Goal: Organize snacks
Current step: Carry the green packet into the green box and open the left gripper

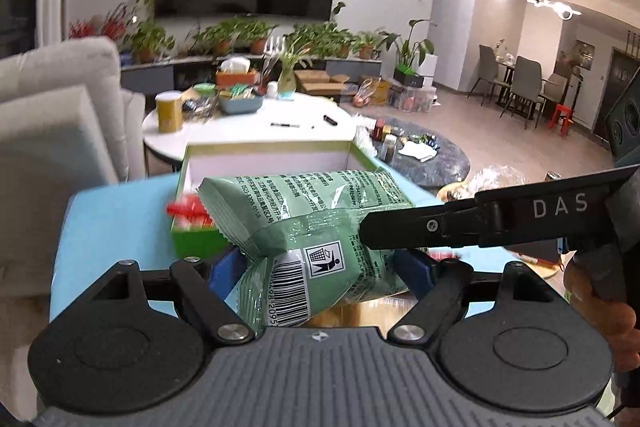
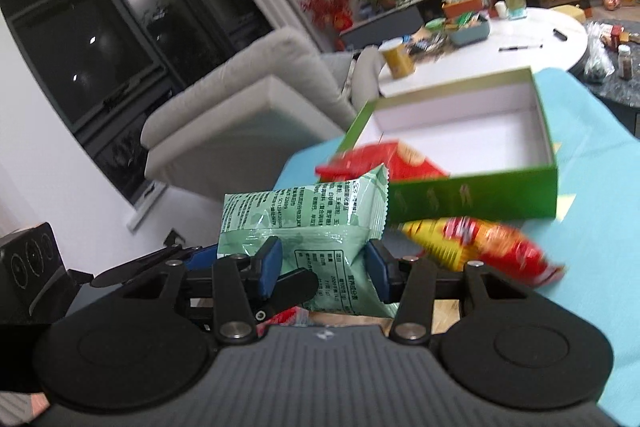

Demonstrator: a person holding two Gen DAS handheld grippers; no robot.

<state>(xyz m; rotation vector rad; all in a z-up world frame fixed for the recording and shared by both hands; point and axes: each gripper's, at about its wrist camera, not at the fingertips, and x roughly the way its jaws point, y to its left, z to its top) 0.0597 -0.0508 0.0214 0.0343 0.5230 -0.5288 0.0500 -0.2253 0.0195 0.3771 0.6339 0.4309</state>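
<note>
Just short of the near wall of an open green box [image 1: 192,247], a pale green snack bag [image 1: 312,211] hangs above a light-blue tabletop [image 1: 112,219], caught between two hand-held grippers at once. The left gripper [image 1: 320,267] has its blue pads [image 1: 224,267] set fairly wide, one against each side of the bag's lower half, where the barcode and bin symbol show. The right gripper [image 2: 326,263] is drawn in narrow, pinching the same bag near its bottom seam. In the left wrist view, one of its black fingers reaches across the bag from the right. A person's hand [image 1: 608,315] grips the right gripper's handle at that edge of the picture.

The box stands with its white inside bare over most of the floor. A red snack pack [image 2: 384,163] sits at the box's near left corner, partly over the rim. A yellow-and-red snack bag [image 2: 480,247] shows blurred in front of the box's near wall, to the right of the green bag. Whether it rests on the tabletop cannot be told.

Beyond the far wall of the box stands a round white table [image 1: 248,135] with a yellow canister [image 1: 170,113], a blue basket [image 1: 240,103] and pens.
</note>
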